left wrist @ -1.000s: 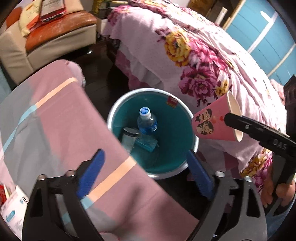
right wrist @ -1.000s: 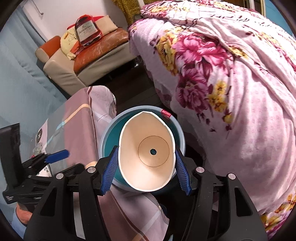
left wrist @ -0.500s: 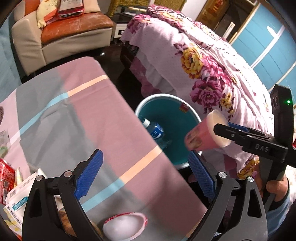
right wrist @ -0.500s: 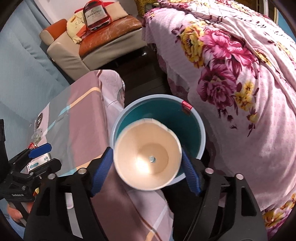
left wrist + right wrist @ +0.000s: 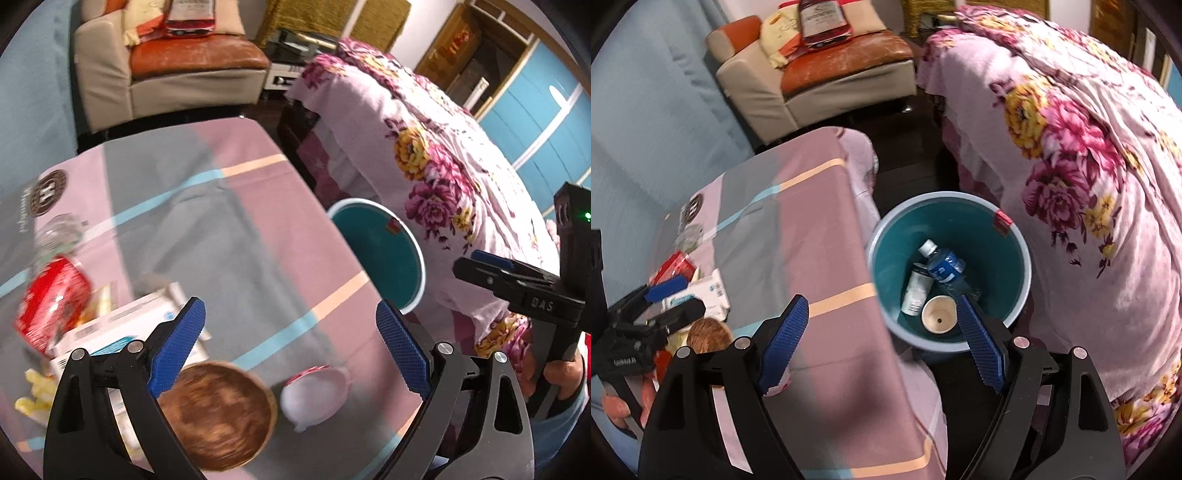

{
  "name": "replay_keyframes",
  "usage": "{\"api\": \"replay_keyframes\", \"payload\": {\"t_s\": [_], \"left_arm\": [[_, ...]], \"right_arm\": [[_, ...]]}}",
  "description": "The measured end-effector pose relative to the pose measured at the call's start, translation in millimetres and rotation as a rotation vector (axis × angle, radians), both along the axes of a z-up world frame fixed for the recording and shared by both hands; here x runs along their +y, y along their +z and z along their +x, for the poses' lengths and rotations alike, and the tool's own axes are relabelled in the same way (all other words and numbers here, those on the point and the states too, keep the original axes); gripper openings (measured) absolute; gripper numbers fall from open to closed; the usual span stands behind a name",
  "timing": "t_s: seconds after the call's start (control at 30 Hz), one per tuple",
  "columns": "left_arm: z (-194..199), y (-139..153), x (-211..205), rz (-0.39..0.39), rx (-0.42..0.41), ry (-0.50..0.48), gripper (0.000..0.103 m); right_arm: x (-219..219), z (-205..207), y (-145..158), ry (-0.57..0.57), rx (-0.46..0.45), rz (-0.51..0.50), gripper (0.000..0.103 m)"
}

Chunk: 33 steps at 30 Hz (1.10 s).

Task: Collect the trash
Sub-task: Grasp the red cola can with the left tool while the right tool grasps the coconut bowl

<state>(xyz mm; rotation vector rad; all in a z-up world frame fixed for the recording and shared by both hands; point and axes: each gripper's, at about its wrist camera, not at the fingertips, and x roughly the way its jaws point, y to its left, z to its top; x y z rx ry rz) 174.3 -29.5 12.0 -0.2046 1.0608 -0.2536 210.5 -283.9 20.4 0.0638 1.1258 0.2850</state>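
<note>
The right hand-held gripper (image 5: 882, 345) hangs above the bin (image 5: 1021, 254), jaws opening wide with nothing between the pads. The paper cup (image 5: 939, 319) lies down in the bin, mouth up, beside a blue bottle (image 5: 945, 269) and a white tube (image 5: 916, 291). The bin stands on the floor between the worktop (image 5: 812, 229) and the flowered bed (image 5: 1089, 166). The left hand-held gripper (image 5: 291, 350) is spread wide and empty over the worktop. Below it sit a wooden bowl (image 5: 218, 413) and a white lid (image 5: 314, 393). A white box (image 5: 122, 328) and a red pack (image 5: 51, 302) lie to their left, both blurred.
</note>
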Motion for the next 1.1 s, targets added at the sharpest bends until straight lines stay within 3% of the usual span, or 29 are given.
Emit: {"api": "replay_keyframes", "payload": {"t_s": [0.33,0.53,0.83,0.87,0.93,1.1], "left_arm": [[-45,2,86,0.009,-0.012,0.143,0.094],[-68,-8,129,0.017,0.005,0.217,0.095],[-81,-21,169,0.023,0.018,0.284,0.095],[-80,-22,171,0.02,0.022,0.29,0.095],[-79,-26,178,0.012,0.031,0.303,0.095],[-75,-32,189,0.004,0.045,0.324,0.095]], "right_arm": [[82,-32,-1,0.179,0.038,-0.047,0.083],[134,-47,-22,0.306,0.078,-0.059,0.083],[170,-40,-56,0.362,0.138,-0.071,0.082],[173,-38,-59,0.365,0.139,-0.072,0.08],[178,-35,-65,0.377,0.149,-0.068,0.066],[190,-31,-81,0.41,0.17,-0.052,0.055]]}}
